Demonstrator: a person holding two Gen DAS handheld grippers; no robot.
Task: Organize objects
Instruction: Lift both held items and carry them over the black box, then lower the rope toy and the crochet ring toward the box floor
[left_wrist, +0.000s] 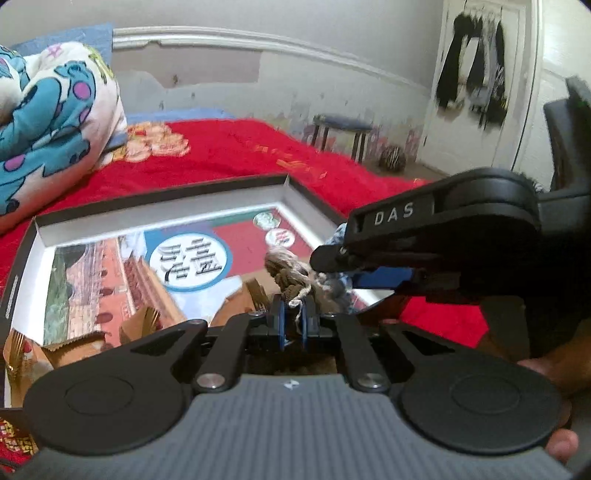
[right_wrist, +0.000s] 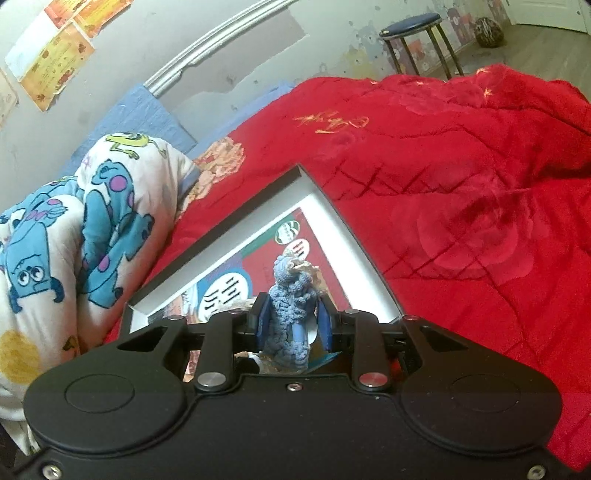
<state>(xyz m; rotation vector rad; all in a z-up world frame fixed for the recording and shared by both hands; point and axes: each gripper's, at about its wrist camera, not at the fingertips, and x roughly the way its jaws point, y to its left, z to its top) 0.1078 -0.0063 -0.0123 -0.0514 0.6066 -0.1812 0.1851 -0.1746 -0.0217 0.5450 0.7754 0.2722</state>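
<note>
An open box (left_wrist: 162, 206) with white walls and a printed picture inside lies on the red bed; it also shows in the right wrist view (right_wrist: 343, 236). My left gripper (left_wrist: 293, 314) is shut on a brown knitted piece (left_wrist: 290, 275) by its pale yarn, above the box's near right part. My right gripper (right_wrist: 293, 317) is shut on a blue knitted piece (right_wrist: 291, 295) and holds it upright over the box. In the left wrist view the right gripper (left_wrist: 332, 258) comes in from the right, close beside the brown piece.
Gold-wrapped packets (left_wrist: 140, 325) lie in the box's near left. A cartoon-print quilt (left_wrist: 48, 122) is bundled at the left on the red blanket (right_wrist: 461, 184). A stool (right_wrist: 413, 33) and a door hung with dark clothes (left_wrist: 472, 62) stand beyond the bed.
</note>
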